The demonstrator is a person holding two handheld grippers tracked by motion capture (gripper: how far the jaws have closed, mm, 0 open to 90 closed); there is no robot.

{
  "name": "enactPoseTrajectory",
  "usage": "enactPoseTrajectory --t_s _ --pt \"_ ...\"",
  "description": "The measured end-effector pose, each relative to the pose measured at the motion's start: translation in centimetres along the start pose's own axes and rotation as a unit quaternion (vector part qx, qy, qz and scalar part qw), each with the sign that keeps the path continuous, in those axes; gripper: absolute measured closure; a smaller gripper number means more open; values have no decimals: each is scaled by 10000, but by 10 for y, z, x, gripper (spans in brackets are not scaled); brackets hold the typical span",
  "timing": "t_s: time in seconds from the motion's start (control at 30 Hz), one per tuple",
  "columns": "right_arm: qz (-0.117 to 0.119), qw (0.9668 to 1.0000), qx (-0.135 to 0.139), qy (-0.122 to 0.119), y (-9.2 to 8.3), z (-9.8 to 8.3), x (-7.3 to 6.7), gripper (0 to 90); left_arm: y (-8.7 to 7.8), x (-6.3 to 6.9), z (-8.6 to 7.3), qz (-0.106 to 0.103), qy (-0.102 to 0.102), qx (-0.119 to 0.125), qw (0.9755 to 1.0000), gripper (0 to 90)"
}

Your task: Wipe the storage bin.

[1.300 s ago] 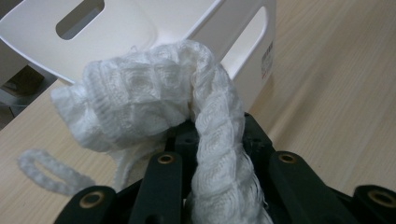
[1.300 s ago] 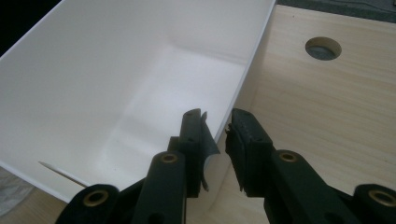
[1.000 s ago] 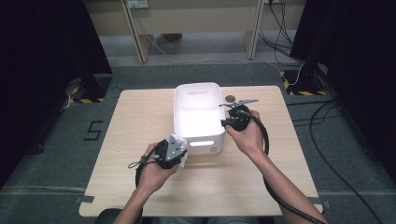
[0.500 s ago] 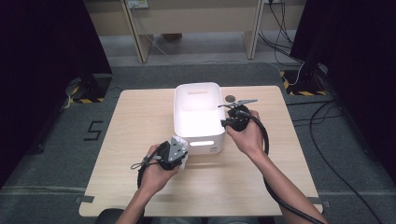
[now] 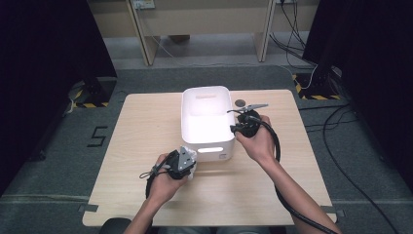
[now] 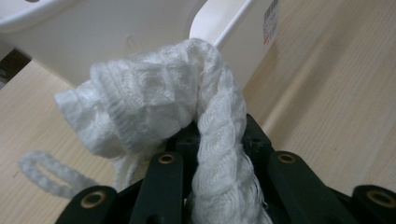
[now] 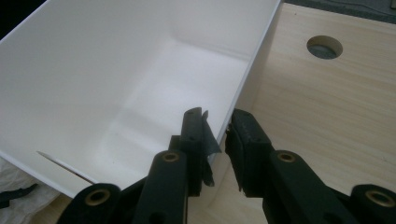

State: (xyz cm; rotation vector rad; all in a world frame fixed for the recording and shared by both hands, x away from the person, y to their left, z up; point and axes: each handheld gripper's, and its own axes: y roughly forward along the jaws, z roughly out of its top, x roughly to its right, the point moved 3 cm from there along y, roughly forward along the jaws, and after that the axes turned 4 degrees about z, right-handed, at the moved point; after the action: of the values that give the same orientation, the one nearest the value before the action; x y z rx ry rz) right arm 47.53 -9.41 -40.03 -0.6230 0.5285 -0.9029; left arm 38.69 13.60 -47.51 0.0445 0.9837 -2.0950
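Nearest the person, at 7 o'clock from the white bin [image 5: 207, 122]: item 1, left gripper [image 5: 187, 163], jaws clamped together on a white knitted cloth [image 6: 159, 107]. Cloth bunched and twisted, 1 thick fold running down between the jaws; a loose loop of cord [image 6: 44, 172] lies on the table [image 5: 146, 126] at the cloth's 8 o'clock. Compared with the 2 earlier high views, this hand sits almost where it was, just off the bin's front-left corner; cloth not yet over the rim.

Item 2, right gripper [image 5: 238, 127], at 3 o'clock of the bin. Jaws pinch the bin's right wall [image 7: 254, 65], 1 jaw inside, 1 outside. No shift from the earlier views; judged to be steadying the bin.

Item 3, white bin, centre of table, open top, interior bare where the right gripper view looks in. Handle slot in the front wall.

Item 4, round hole [image 7: 324, 46] in the tabletop, at 1 o'clock of the bin.

Status, as judged: little has changed. Cloth secured and bin braced, so the lift over the front rim remains to be done.
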Motion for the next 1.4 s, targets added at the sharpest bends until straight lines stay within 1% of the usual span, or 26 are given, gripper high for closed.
enactPoseTrajectory --t_s 0.13,0.3,0.5,0.83,1.07,1.17,1.23,1.27,1.37,1.4 --pt "1 10000 -2 -6 0 0 0 762 2 0 -1 -10 -28 -11 10000 739" --pt "-16 10000 6 -9 0 0 0 760 10 0 -7 -38 -69 -121 9999 738" --pt "-22 10000 -1 -10 0 0 0 758 15 1 -10 -50 -86 -181 9998 739" --pt "-37 10000 10 -12 0 0 -1 758 18 3 -9 -82 -119 -230 9996 739" --pt "-50 10000 2 -5 0 0 0 758 19 5 -6 -106 -163 -167 9997 740" --pt "-60 10000 2 -17 0 0 0 758 21 7 -3 -106 -233 -91 9996 740" --pt "-65 10000 0 -11 0 0 0 758 20 7 -3 -109 -232 -94 9996 740" --pt "-66 10000 0 -19 0 0 0 758 21 8 -2 -114 -294 -48 9995 740" --pt "-67 10000 2 -19 0 0 0 758 19 8 0 -112 -312 -4 9994 740" --pt "-70 10000 4 -20 0 0 0 757 19 8 1 -80 -331 34 9994 740"
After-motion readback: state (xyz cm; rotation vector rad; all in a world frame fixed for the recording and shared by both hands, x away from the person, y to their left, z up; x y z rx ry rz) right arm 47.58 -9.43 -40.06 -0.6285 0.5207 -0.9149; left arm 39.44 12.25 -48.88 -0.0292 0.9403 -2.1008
